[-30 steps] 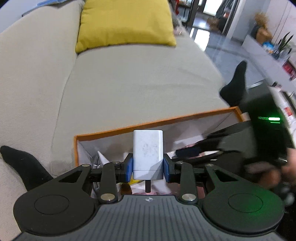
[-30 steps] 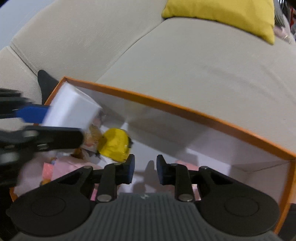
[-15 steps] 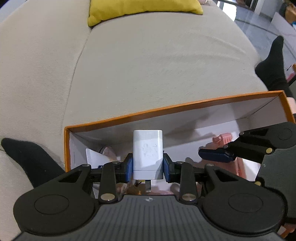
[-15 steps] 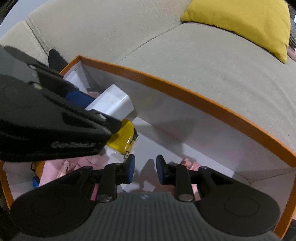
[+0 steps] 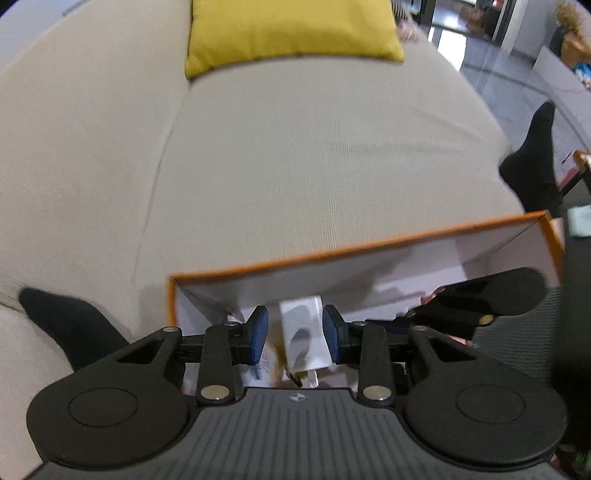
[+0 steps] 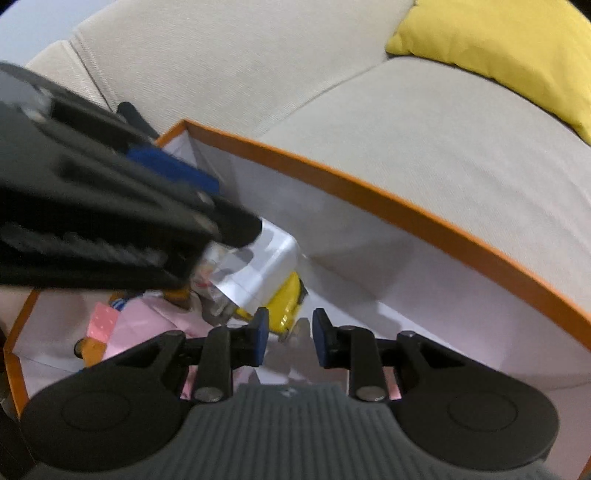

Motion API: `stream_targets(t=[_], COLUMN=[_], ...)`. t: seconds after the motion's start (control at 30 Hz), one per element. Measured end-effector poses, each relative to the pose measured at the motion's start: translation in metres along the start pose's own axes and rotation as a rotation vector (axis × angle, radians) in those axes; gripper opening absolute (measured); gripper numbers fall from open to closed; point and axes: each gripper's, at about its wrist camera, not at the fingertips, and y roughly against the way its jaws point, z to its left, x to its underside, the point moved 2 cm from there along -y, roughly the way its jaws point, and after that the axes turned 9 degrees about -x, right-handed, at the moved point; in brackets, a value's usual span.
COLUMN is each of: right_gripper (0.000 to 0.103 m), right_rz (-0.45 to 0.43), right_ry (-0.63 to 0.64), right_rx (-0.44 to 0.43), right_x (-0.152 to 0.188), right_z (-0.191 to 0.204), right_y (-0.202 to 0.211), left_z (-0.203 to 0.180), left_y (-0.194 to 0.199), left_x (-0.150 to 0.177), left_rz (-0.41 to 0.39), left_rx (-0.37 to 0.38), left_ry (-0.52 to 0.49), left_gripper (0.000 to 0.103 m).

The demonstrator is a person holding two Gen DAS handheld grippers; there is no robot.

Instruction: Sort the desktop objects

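Support surface is a beige fabric sofa (image 5: pixel 295 155), seat cushion plus backrest. Sitting directly on the seat: an orange-rimmed box (image 5: pixel 354 254) with white inner walls, near the front edge, and a yellow cushion (image 5: pixel 288 29) well apart from it at the far end. Two black-socked feet also rest on the sofa, one (image 5: pixel 70 325) left of the box, one (image 5: pixel 535 166) right.

Right tongs (image 6: pixel 287 341) empty, parted, over orange-rimmed white cardboard box (image 6: pixel 388 205); white plastic charger block (image 6: pixel 258 275) left, above yellow round object (image 6: pixel 286 302).
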Motion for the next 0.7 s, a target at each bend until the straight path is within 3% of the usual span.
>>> stream_targets(t=[0.17, 0.4, 0.7], right_gripper=[0.019, 0.02, 0.022], right_rz=[-0.027, -0.025, -0.13], right_ry=[0.092, 0.107, 0.094], right_rx=[0.059, 0.096, 0.195], right_x=[-0.005, 0.001, 0.029], right_z=[0.011, 0.015, 0.038], right_y=[-0.006, 0.0, 0.079], left_z=[0.016, 0.026, 0.022], left_y=[0.022, 0.046, 0.099], left_x=[0.003, 0.023, 0.068], left_rz=[-0.065, -0.135, -0.296], left_rx=[0.029, 0.067, 0.062], left_ry=[0.038, 0.045, 0.016], left_gripper=[0.038, 0.038, 0.038])
